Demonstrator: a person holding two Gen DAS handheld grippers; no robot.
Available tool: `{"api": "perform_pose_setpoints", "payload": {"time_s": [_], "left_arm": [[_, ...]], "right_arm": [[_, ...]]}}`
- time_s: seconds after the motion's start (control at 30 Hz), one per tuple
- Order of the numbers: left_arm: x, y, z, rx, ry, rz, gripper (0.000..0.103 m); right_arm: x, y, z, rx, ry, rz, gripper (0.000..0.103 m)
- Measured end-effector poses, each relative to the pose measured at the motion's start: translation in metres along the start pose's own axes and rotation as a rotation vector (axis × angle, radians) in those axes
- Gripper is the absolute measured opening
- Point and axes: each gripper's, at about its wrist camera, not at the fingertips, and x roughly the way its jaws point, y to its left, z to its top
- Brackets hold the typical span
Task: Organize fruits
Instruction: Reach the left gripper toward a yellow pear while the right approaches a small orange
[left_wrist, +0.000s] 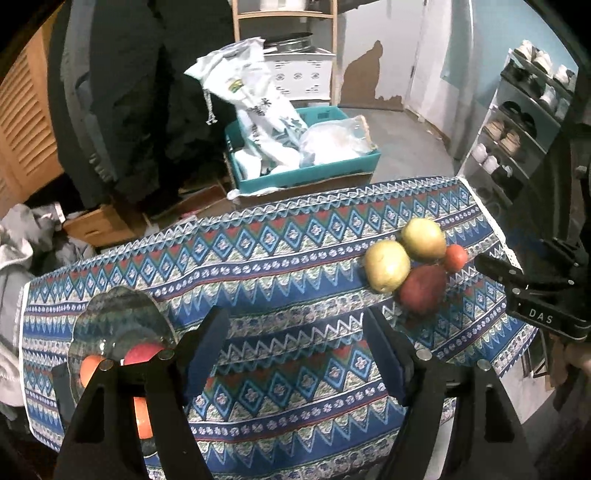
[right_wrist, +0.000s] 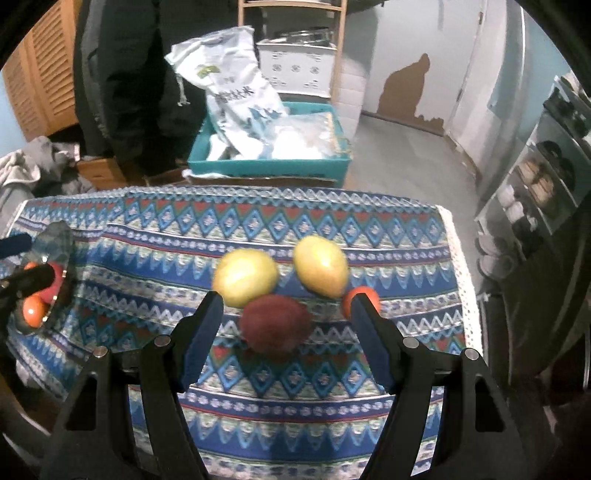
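Left gripper (left_wrist: 295, 354) jaws spread, nothing between, above patterned cloth (left_wrist: 280, 266). Right gripper (right_wrist: 286, 332) jaws apart, dark red fruit (right_wrist: 275, 326) between, pads not touching. Yellow fruits at 12 o'clock. Glass plate (left_wrist: 110, 321) with fruit at 9 o'clock.

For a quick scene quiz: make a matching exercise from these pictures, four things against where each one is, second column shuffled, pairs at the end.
Things:
1. Dark red fruit
2. Small orange fruit
3. Glass plate
4. White sack

Places:
A. In the teal crate beyond the table
B. At the table's left end, with red and orange fruit on it
C. Nearest fruit in the cluster, in front of the open right hand-held gripper
D. At the cluster's right end, partly behind a blue pad

Pairs: 1-C, 2-D, 3-B, 4-A
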Motion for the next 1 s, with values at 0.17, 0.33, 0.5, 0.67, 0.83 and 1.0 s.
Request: {"api": "perform_pose_setpoints", "payload": {"time_s": [0.17,0.33,0.5,0.67,0.83,1.0], "left_arm": [[0.005,-0.014,0.01,0.022,0.006,-0.006,0.077],[0.011,-0.028,0.018,0.052,0.011,-0.014,0.08],[0.025,-0.037,0.03,0.045,0.038,-0.041,0.08],[0.044,-0.048,0.04,0.057,0.059,-0.041,0.08],[0.065,-0.063,0.05,0.084,0.082,-0.042,0.08],[0.089,-0.08,0.058,0.12,0.11,-0.059,0.08]], "right_arm": [[0.002,-0.016,0.001,0.006,0.024,0.002,0.072],[0.005,-0.028,0.008,0.002,0.042,0.002,0.072],[0.014,-0.04,0.015,-0.021,0.076,-0.001,0.072],[0.029,-0.052,0.02,-0.052,0.114,-0.014,0.072],[0.052,-0.072,0.022,-0.011,0.165,0.01,0.072],[0.075,-0.086,0.02,0.005,0.215,0.006,0.072]]}}
